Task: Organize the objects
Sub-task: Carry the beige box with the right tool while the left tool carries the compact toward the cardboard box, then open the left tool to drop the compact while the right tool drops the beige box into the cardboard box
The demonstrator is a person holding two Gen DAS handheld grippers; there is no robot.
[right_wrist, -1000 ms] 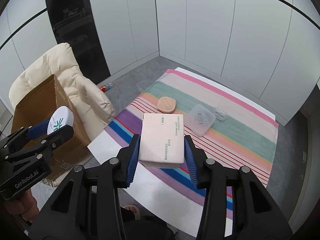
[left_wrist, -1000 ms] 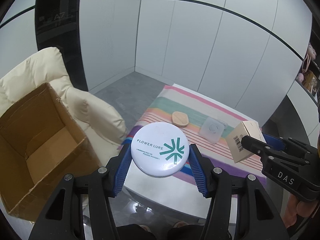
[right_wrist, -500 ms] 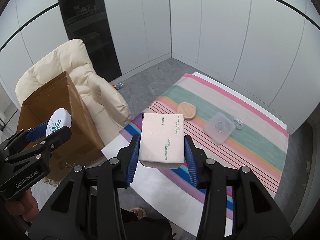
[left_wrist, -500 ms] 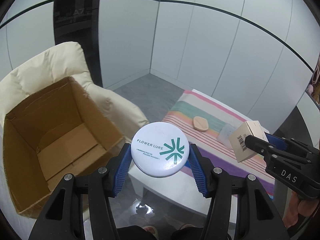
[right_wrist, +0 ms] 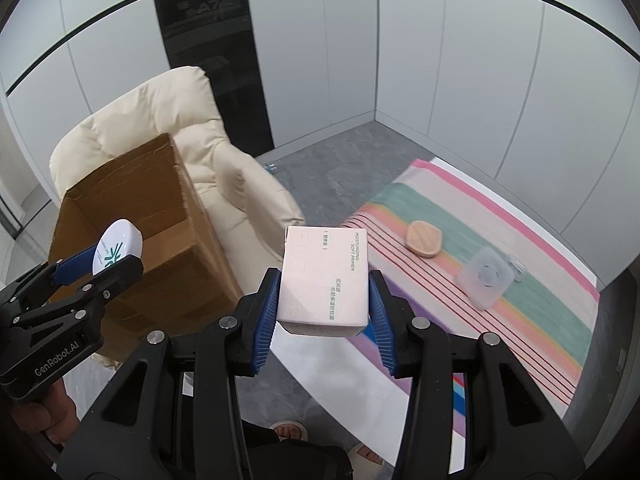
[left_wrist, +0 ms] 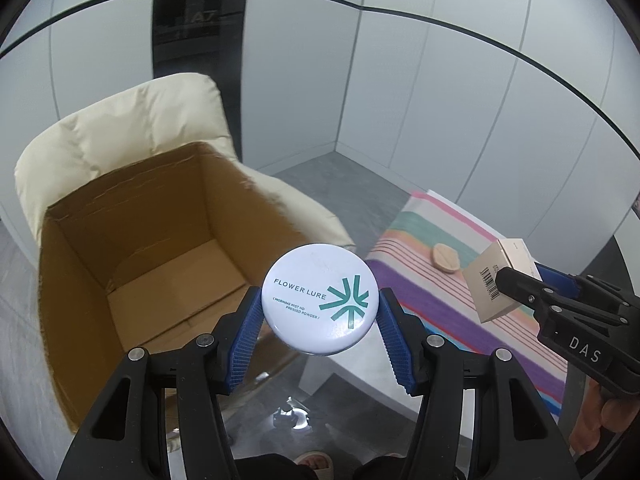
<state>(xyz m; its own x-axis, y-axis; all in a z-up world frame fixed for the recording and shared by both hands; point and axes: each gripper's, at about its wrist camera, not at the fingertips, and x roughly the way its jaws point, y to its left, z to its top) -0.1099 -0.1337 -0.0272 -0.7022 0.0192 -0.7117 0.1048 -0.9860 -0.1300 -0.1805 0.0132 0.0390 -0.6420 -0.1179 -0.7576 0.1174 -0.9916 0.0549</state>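
Observation:
My left gripper [left_wrist: 320,304] is shut on a round white powder compact [left_wrist: 320,298] with a teal star logo, held in the air just right of an open cardboard box [left_wrist: 160,276] that sits on a cream armchair [left_wrist: 132,124]. The right wrist view shows that compact [right_wrist: 118,246] over the box's near rim. My right gripper [right_wrist: 323,284] is shut on a pale pink primer carton [right_wrist: 324,276], hanging between the armchair [right_wrist: 168,120] and the striped table. In the left wrist view the carton [left_wrist: 494,280] shows its barcode at the right.
A table with a striped cloth [right_wrist: 520,240] lies to the right, bearing a tan puff [right_wrist: 424,238] and a clear plastic lid [right_wrist: 486,276]. The cardboard box [right_wrist: 132,216] looks bare inside. Grey floor and white wall panels surround. A person's feet in sandals [right_wrist: 288,430] are below.
Both grippers have swung left with their loads, away from the striped table toward the armchair; the cardboard box now fills more of both views and the table sits further right.

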